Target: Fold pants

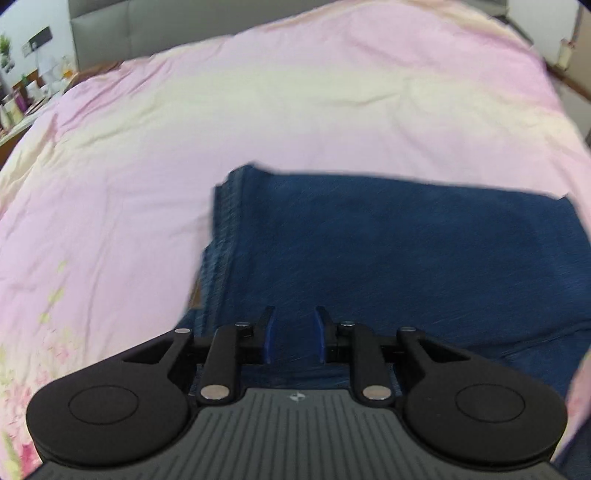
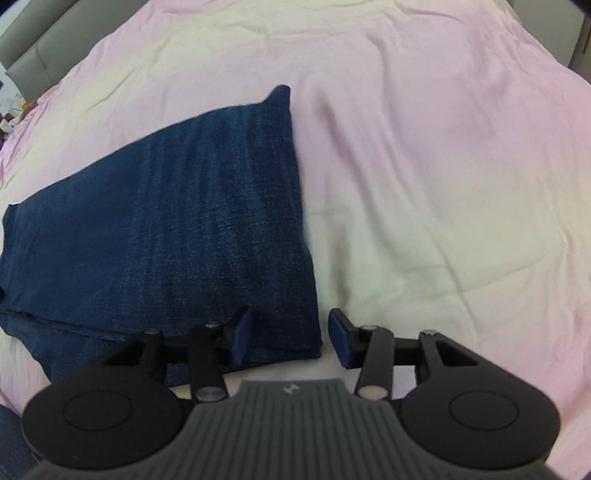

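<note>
Dark blue denim pants (image 1: 388, 251) lie folded into a flat stack on the bed, on a pink and pale yellow quilt (image 1: 258, 122); in the left wrist view they fill the centre to 3 o'clock, layered seam edges at their 9 o'clock side, far edge running roughly straight across. In the right wrist view the same pants (image 2: 177, 229) sit from centre to 9 o'clock, one corner poking up toward 12 o'clock, a lower layer sticking out at 7 o'clock, right edge straight with bare quilt (image 2: 443, 166) from 1 to 4 o'clock. Left tongs (image 1: 293, 334) hover over the near part of the pants, blue pads (image 1: 266, 339) set narrow with a gap between them, denim seen through the gap, no cloth pinched as far as shows; frame is motion-blurred. Right tongs (image 2: 291, 338) stand at medium width, straddling the near right corner of the pants: left pad (image 2: 242, 336) over denim, right pad (image 2: 340, 338) over quilt just beside the edge, pads not pressing the cloth; cannot tell if the tips touch the fabric. Grey padded headboard (image 1: 147, 29) at 11 o'clock in the left view, a cluttered shelf (image 1: 22, 99) at 9–10 o'clock beyond the bed edge, too small to read. Floral print on the quilt at 7–8 o'clock in the left view.
</note>
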`<state>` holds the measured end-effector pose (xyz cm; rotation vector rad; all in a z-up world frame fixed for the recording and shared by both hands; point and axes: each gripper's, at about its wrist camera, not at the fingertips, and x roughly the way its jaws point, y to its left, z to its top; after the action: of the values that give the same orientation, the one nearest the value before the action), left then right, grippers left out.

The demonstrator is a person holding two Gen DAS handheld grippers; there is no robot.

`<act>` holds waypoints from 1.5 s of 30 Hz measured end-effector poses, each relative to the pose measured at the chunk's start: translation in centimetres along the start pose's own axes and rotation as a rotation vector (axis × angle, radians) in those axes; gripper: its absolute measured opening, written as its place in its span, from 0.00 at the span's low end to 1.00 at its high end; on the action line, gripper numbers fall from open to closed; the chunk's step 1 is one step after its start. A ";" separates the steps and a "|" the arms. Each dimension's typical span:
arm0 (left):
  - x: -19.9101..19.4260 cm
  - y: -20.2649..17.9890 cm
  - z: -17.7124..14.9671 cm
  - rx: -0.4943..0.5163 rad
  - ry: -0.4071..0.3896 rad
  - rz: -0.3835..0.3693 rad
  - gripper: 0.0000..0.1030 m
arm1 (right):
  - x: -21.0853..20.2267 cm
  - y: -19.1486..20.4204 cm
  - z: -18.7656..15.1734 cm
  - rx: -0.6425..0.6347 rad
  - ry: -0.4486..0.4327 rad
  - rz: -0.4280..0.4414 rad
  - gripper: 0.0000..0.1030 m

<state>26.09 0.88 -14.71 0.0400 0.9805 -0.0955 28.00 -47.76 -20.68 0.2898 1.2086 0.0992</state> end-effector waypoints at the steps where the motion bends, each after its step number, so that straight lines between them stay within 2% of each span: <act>1: -0.4 -0.9 0.3 0.008 -0.016 -0.036 0.24 | -0.5 -0.2 0.3 -0.004 -0.013 0.022 0.47; 2: -0.6 -2.0 0.6 0.028 -0.029 -0.063 0.24 | -0.9 -0.5 0.6 -0.008 -0.028 0.045 0.57; 3: -0.8 -3.4 1.0 0.064 -0.041 -0.087 0.24 | -1.0 -0.8 1.2 -0.013 -0.040 0.061 0.60; 6: -0.1 -8.0 1.8 0.170 -0.046 -0.144 0.24 | -0.7 -1.5 2.5 -0.007 -0.058 0.077 0.60; 10: 2.1 -12.5 1.7 0.251 -0.005 -0.207 0.22 | 1.0 -3.1 3.8 0.055 -0.042 0.166 0.59; 14: 4.3 -15.9 0.5 0.412 0.045 -0.236 0.19 | 2.7 -5.0 4.7 0.118 -0.035 0.281 0.58; 17: 5.8 -17.2 -0.5 0.560 0.077 -0.224 0.18 | 4.2 -6.3 5.3 0.150 -0.010 0.365 0.54; 23: 7.1 -18.6 -0.6 0.763 0.142 -0.226 0.18 | 6.6 -8.1 6.1 0.199 0.057 0.476 0.48; 24: 7.4 -19.1 -0.6 0.784 0.160 -0.226 0.13 | 7.0 -8.3 6.1 0.214 0.065 0.492 0.45; 25: 7.7 -19.5 -0.6 0.799 0.178 -0.229 0.08 | 7.3 -8.5 6.1 0.222 0.069 0.504 0.38; 28: 8.6 -20.5 -0.9 0.848 0.206 -0.227 0.00 | 6.9 -7.8 5.9 0.208 0.062 0.496 0.28; 32: 9.5 -21.5 -1.7 0.866 0.205 -0.210 0.00 | 5.0 -6.4 6.7 0.120 0.051 0.439 0.20; 37: 8.5 -21.5 -1.9 0.881 0.165 -0.212 0.00 | 1.4 -3.3 8.4 0.083 0.070 0.367 0.14; 42: 4.6 -19.8 -2.4 0.854 0.086 -0.272 0.01 | -3.5 0.7 10.1 0.030 0.028 0.356 0.12; 45: 4.5 -19.3 -3.3 0.829 0.072 -0.277 0.01 | -5.8 3.4 11.0 0.007 0.018 0.346 0.11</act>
<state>23.91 -18.33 -20.14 0.6721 0.9573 -0.7552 36.44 -47.64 -10.99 0.5040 1.1676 0.3985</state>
